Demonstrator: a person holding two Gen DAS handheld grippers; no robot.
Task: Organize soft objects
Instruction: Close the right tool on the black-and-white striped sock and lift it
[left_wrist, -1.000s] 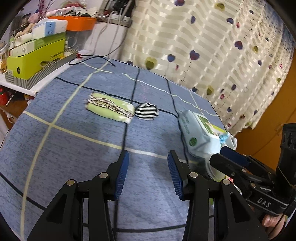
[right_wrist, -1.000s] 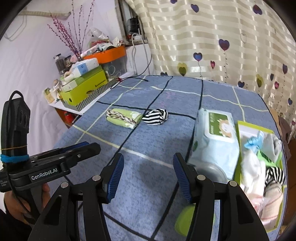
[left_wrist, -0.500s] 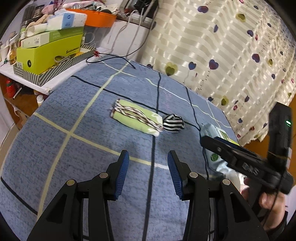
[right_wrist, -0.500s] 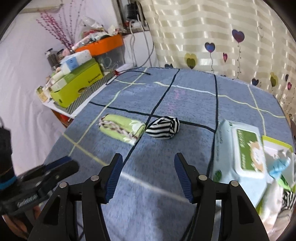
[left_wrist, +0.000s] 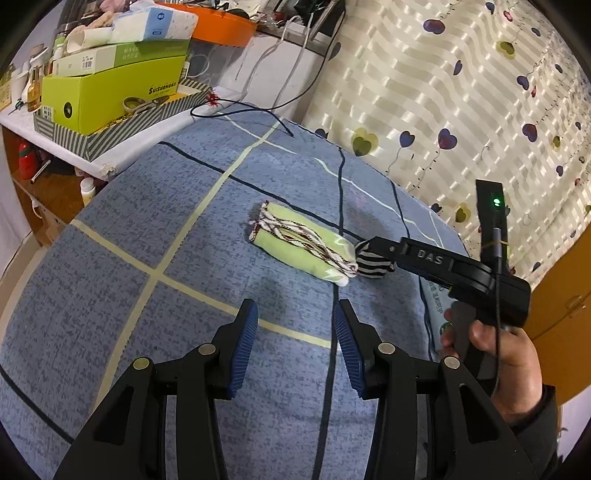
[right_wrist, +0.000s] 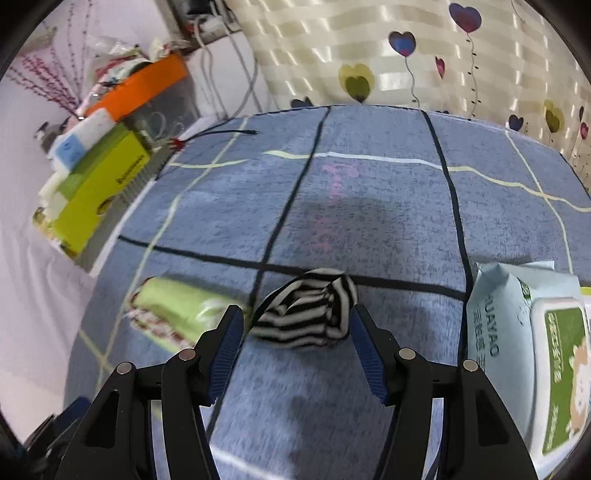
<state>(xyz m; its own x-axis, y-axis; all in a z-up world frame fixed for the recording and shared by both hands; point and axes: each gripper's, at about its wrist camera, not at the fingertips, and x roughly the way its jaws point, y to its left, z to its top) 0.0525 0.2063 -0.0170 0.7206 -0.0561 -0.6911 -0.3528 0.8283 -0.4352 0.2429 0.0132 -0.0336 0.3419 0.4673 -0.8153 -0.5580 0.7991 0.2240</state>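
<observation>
Right gripper low centre of the right wrist view, jaws spread wide on either side of the striped sock ball, which rests on the blue checked cloth (contact with the pads not clear). Green rolled cloth just left of it, touching or nearly so. Wipes pack at right edge. Left gripper lower centre, fingers apart over bare cloth, holding nothing.
</observation>
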